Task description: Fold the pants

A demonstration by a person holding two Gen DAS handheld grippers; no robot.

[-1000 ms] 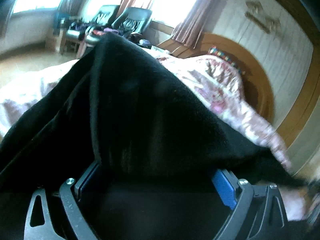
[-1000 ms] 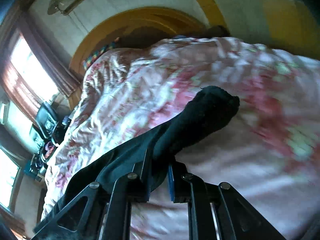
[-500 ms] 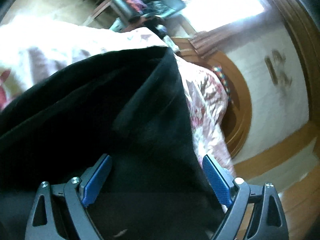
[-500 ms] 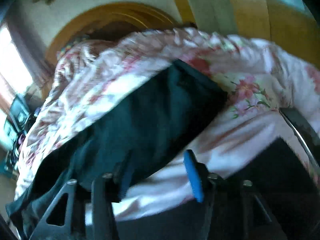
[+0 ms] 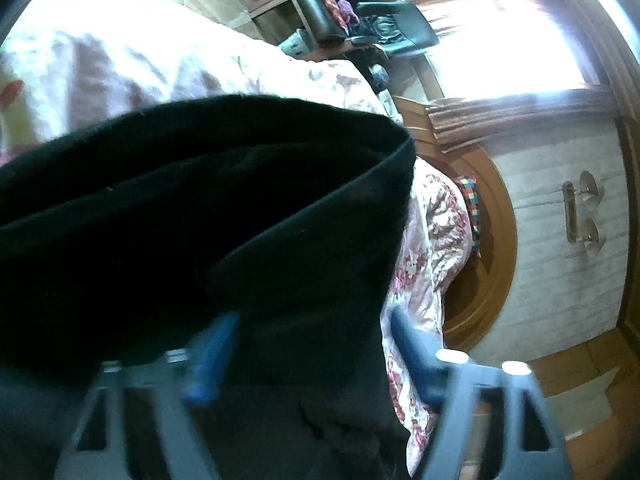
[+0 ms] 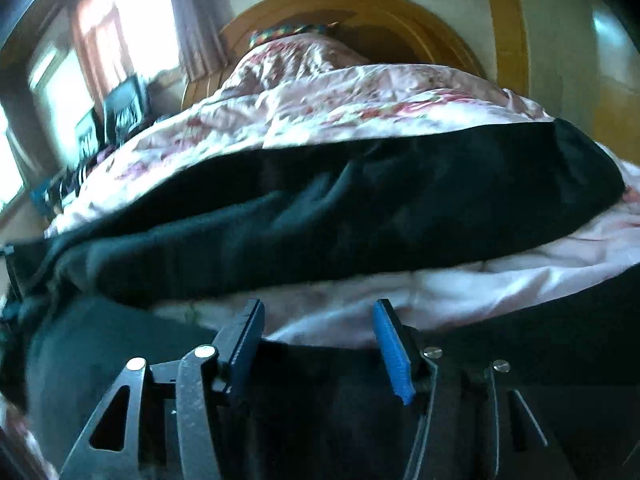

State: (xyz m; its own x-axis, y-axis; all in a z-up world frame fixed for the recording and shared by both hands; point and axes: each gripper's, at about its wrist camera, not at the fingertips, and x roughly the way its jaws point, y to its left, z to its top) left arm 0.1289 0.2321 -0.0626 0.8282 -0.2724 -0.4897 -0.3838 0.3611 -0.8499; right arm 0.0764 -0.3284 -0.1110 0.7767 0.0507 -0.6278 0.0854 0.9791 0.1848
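Floral bedspread [image 6: 360,92] under black pants [image 6: 360,208]; right claw [image 6: 320,344] spread, left claw [image 5: 308,352] closing, cloth between.

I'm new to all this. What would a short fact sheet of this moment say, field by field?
Setting: bed with floral quilt, wooden headboard
Garment: black pants lying across the quilt
Left gripper: jaws have just been closing, pants fabric between the blue pads, grip not clearly tight
Right gripper: jaws have just been opening, nothing between them
Background: dark chairs beside a bright window
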